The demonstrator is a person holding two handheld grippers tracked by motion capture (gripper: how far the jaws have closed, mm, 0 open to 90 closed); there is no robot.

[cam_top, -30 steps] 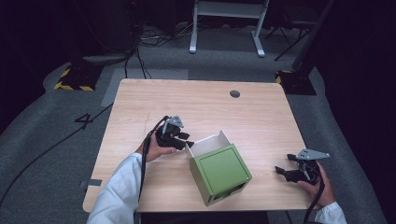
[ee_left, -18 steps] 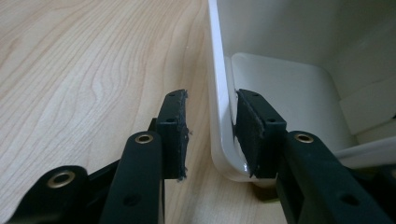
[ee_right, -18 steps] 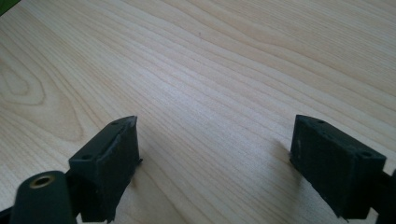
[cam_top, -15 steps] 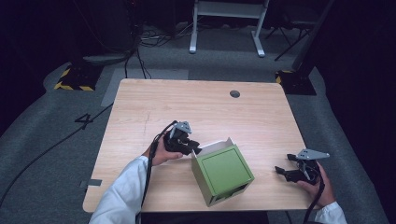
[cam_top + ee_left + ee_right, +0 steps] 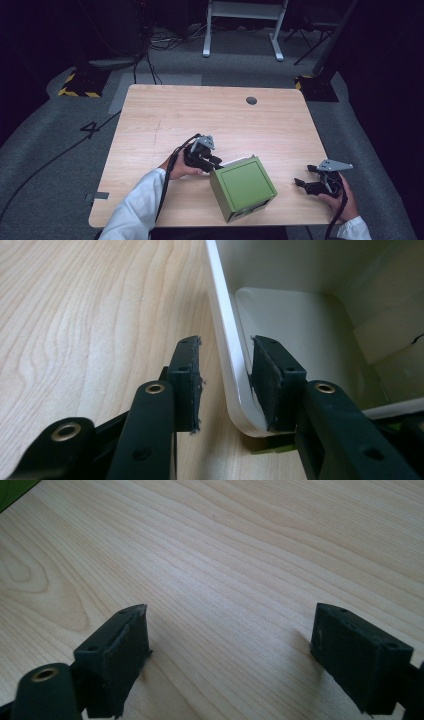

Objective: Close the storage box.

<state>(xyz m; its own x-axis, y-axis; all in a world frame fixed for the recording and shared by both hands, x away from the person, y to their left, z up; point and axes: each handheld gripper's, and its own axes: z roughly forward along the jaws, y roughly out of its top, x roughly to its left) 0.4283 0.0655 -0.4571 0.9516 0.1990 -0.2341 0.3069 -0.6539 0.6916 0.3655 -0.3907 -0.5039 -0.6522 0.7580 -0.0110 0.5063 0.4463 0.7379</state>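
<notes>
A green box (image 5: 243, 187) with a white inside (image 5: 300, 325) sits near the table's front edge. Its white flap (image 5: 235, 162) stands at its upper left. My left gripper (image 5: 214, 162) reaches the box from the left and straddles that flap (image 5: 227, 365). The right-hand pad (image 5: 272, 385) lies against the flap's inner face. A sliver of table shows between the left-hand pad (image 5: 187, 385) and the flap. These jaws have just eased open a little with the flap between them. My right gripper (image 5: 301, 183) rests at the front right, open (image 5: 230, 650) over bare wood.
The wooden table (image 5: 200, 115) has a dark round grommet (image 5: 251, 100) near its far edge. Cables trail from both grippers off the front edge. Beyond the table are grey carpet, a white stand's legs (image 5: 240, 30) and yellow-black floor markers (image 5: 77, 85).
My left gripper has moved right, up to the box. The white flap has swung down toward the box, so less of the white inside shows. The right gripper has stayed put.
</notes>
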